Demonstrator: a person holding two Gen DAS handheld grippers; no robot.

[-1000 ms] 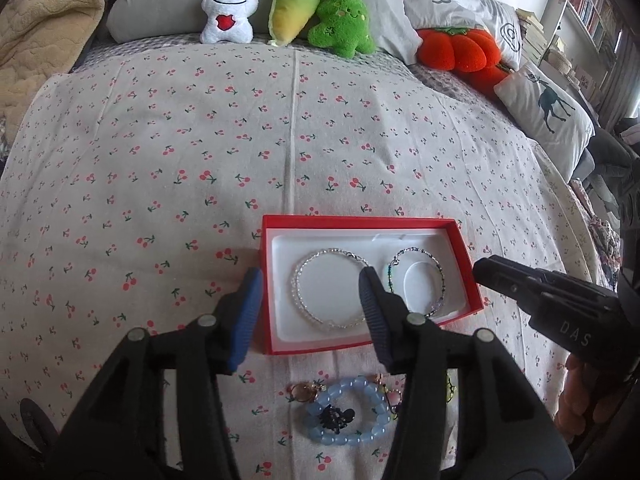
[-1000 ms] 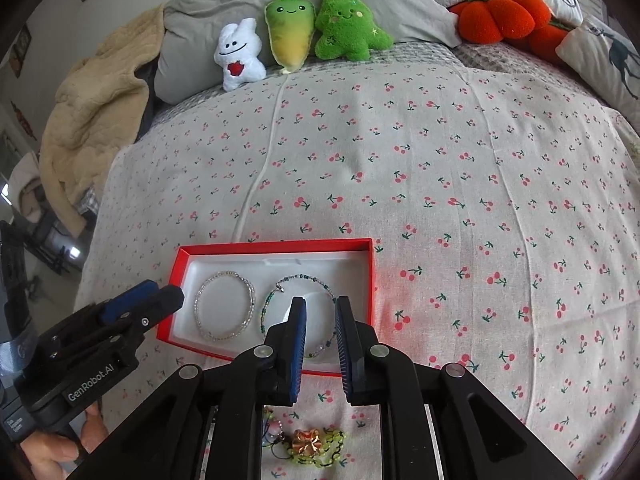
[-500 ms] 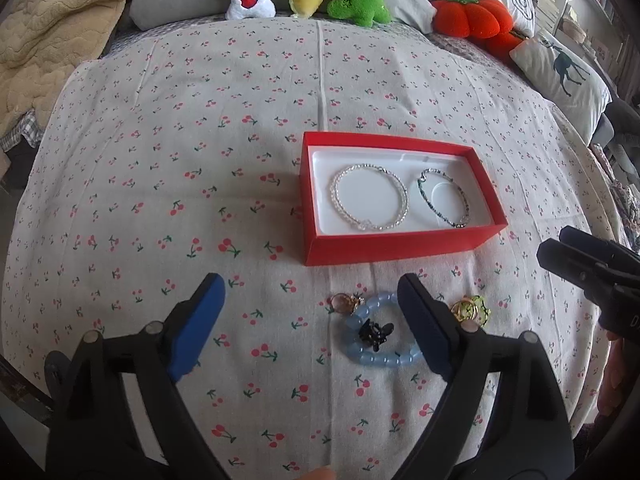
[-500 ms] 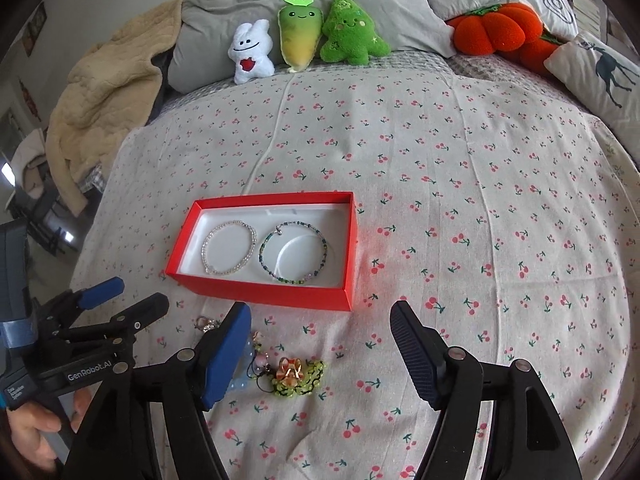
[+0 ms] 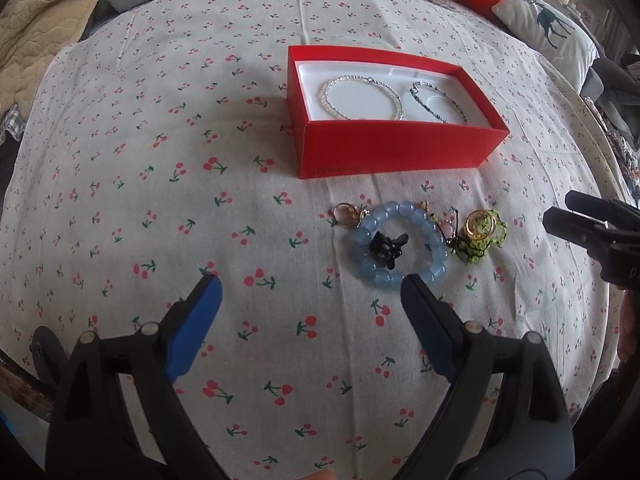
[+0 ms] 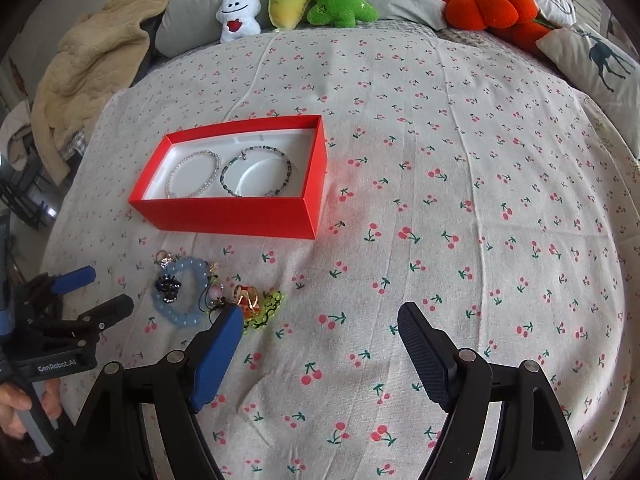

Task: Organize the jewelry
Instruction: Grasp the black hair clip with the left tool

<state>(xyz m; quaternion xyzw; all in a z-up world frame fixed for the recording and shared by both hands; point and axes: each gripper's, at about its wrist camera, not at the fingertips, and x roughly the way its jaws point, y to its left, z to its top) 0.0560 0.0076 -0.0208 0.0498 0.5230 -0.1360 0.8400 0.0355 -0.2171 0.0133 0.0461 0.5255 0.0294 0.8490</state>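
From my left wrist view, my left gripper [image 5: 308, 304] stands spread and empty, its right pad just short of the blue bead bracelet [image 5: 396, 242]. The black charm [image 5: 386, 246] inside the loop and the neighbouring green piece [image 5: 482, 236] could snag and drag along.

From my right wrist view, my right gripper [image 6: 320, 334] is still widening, empty. This view alone shows the red box [image 6: 236, 210] from its right end, and a hand [image 6: 16, 408] holding the left tool; the clustered trinkets look tangled, I think.
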